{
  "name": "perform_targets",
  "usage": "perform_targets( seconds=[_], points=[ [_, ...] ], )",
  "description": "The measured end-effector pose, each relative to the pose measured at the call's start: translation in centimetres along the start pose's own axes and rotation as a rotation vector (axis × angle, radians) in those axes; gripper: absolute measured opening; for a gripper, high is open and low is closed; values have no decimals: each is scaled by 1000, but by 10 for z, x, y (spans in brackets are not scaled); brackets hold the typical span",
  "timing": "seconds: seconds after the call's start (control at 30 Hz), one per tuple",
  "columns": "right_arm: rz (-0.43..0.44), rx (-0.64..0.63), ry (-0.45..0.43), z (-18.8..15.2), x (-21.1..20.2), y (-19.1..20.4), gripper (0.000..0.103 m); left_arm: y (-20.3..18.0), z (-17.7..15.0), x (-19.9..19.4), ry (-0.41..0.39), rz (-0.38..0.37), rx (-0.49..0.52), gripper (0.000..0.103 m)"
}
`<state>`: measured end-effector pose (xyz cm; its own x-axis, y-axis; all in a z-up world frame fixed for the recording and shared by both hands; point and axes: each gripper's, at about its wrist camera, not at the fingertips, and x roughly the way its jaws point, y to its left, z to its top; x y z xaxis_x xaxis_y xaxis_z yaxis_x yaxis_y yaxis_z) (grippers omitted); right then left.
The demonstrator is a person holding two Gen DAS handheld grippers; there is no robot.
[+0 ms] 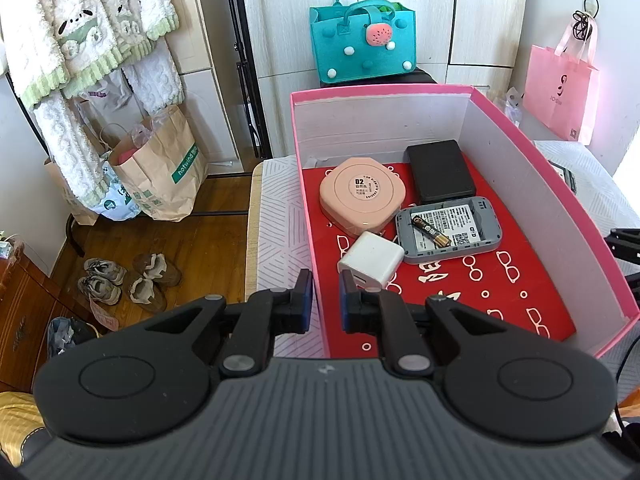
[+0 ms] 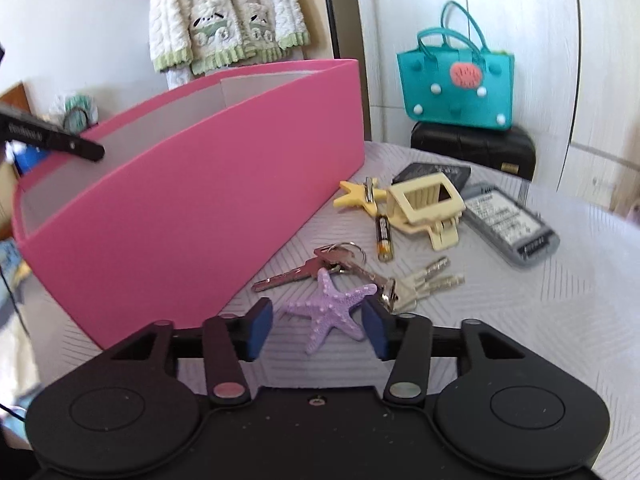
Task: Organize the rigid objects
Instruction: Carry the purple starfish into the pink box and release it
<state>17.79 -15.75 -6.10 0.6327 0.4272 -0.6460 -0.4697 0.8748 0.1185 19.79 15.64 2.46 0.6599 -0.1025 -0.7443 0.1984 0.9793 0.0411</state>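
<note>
Right fingers point(image 2: 316, 330) gape around purple starfish point(image 2: 328, 312); left fingers point(image 1: 325, 300) pinch box wall point(image 1: 310, 216)

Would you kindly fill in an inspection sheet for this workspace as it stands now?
Surface: patterned grey table cover, partly bare.
Job's things: pink box holds peach case, black block, white charger, grey device with battery on it; outside lie purple starfish, keys, yellow clip.
Clutter: nothing seen.
Grippers: left gripper shut on the box's wall; right gripper open around the starfish.
Cables: nothing seen on the table.
Surroundings: teal bag, shoes.
</note>
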Motion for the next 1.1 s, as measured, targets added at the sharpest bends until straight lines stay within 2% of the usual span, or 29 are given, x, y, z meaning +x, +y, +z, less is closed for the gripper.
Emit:
perform_targets(
  seconds=[0.13,0.17,0.4,0.5,0.67,0.77,0.97,1.1],
  points=[
    [-62,-55,-29,-2,5,10,59,-1,0,1,-2,0,4,11],
    [-65,-61,-33,-2,5,12,53,-2,0,1,-3,-1,4,11],
    [-61,-22,-18,-3,-4,8,52,-2,0,2,-4,-12,3,11],
    [-42,-5,-50,-1,-14,8,41,-2,0,2,-3,-15,4,11],
    [-19,23,-54,7,-25,5,41,1,-1,2,-1,-23,3,11],
    [-37,26,-56,10,-28,4,41,1,-1,2,-2,-22,3,11],
    [-7,9,-154,38,-60,9,41,3,0,2,2,-26,8,11],
    [94,-38,-213,70,-78,24,41,7,1,1,13,-39,3,11]
  ],
)
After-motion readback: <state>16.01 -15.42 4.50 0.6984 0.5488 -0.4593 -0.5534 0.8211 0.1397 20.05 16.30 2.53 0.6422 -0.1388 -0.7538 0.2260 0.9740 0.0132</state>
